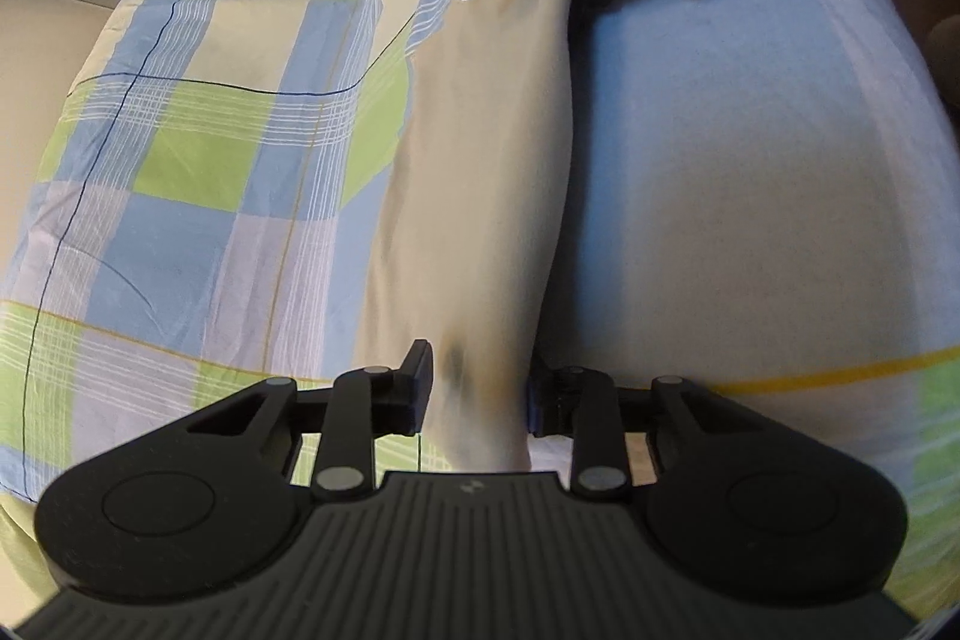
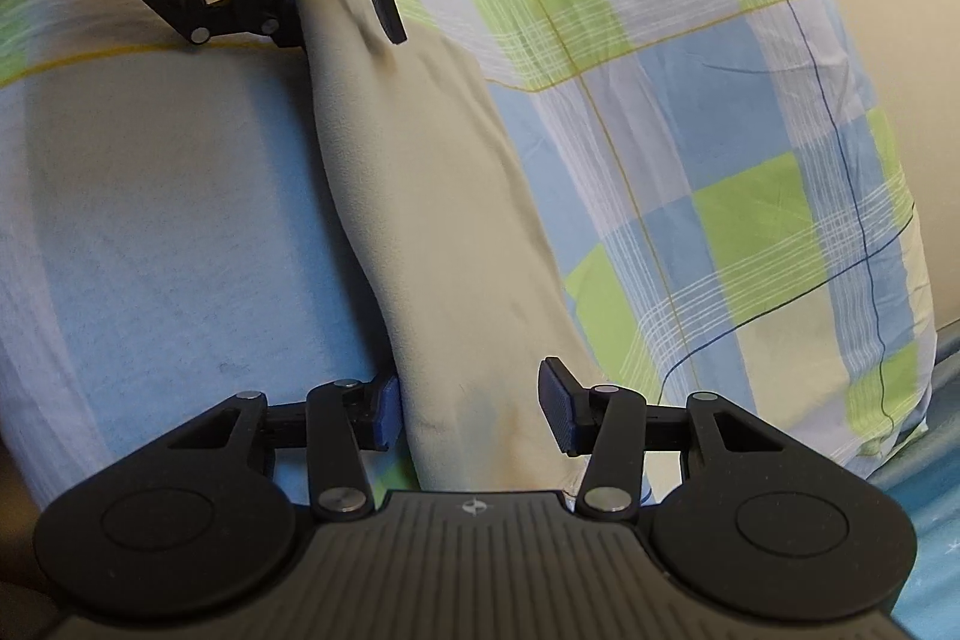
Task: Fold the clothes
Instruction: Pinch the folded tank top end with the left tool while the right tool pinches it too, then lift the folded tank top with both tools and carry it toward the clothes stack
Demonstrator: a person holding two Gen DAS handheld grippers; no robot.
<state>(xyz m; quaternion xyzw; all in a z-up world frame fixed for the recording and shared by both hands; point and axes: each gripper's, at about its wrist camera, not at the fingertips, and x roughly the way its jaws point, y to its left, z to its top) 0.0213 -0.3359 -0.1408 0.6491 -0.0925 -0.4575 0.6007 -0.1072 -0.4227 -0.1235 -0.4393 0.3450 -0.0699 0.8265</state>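
Long, narrow piece of pale cream cloth [image 1: 480, 196], soft and a little wrinkled, stretched between the two grippers above a checked bedsheet of blue, green and white [image 1: 198, 148]. Long axis of the cloth running straight from one gripper to the other, so each wrist view looks along it toward the opposite gripper.

Left gripper [image 1: 477, 391]: jaws partly open, one end of the cloth lying between the pads; true pinch or only loose contact cannot be told. Right gripper [image 2: 468, 412]: jaws also partly open, left pad touching the cloth edge, right pad seemingly a little apart from it.

Both grippers equally near, each at its own end. Probably next: bringing one end over along this axis onto the other end, folding the strip in half. Firmer closing likely needed first, otherwise risk of slipping.
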